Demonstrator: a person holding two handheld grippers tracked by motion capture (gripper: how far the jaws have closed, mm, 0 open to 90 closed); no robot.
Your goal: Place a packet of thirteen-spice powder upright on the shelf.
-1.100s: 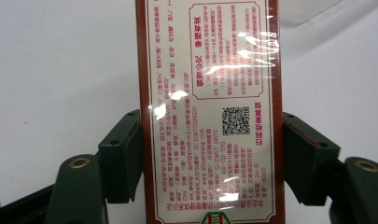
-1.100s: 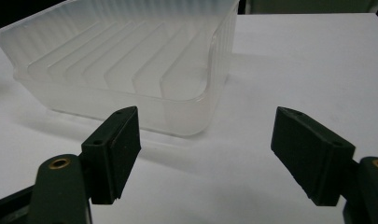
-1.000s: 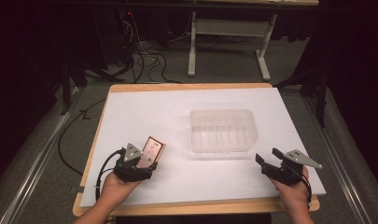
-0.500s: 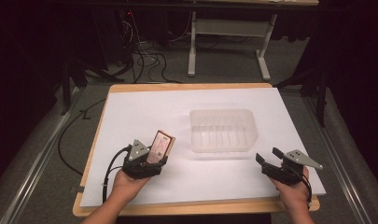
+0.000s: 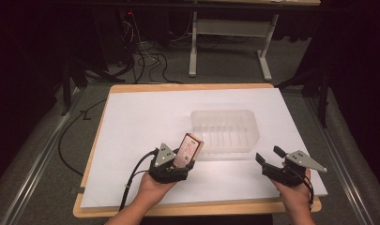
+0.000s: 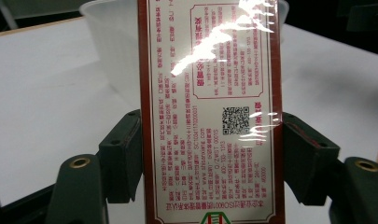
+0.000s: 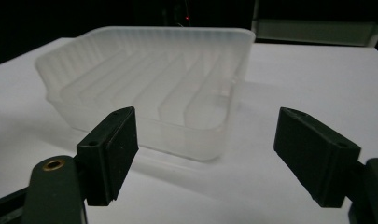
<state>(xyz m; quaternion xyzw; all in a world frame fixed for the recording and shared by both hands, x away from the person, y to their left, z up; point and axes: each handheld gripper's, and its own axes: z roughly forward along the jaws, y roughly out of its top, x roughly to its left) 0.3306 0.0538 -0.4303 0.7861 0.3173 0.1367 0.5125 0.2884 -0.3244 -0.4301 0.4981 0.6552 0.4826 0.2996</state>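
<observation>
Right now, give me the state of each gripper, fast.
Left gripper: shut on the red-edged printed box, near the clear plastic tray.
Right gripper: open, nothing between its jaws, which have just been opening.

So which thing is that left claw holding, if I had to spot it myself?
Start at the white table and find the clear ribbed plastic tub at its middle. Just beside its near-left corner, the left gripper clamps a flat box. It alone is red-bordered, glossy and covered in fine red print.
</observation>
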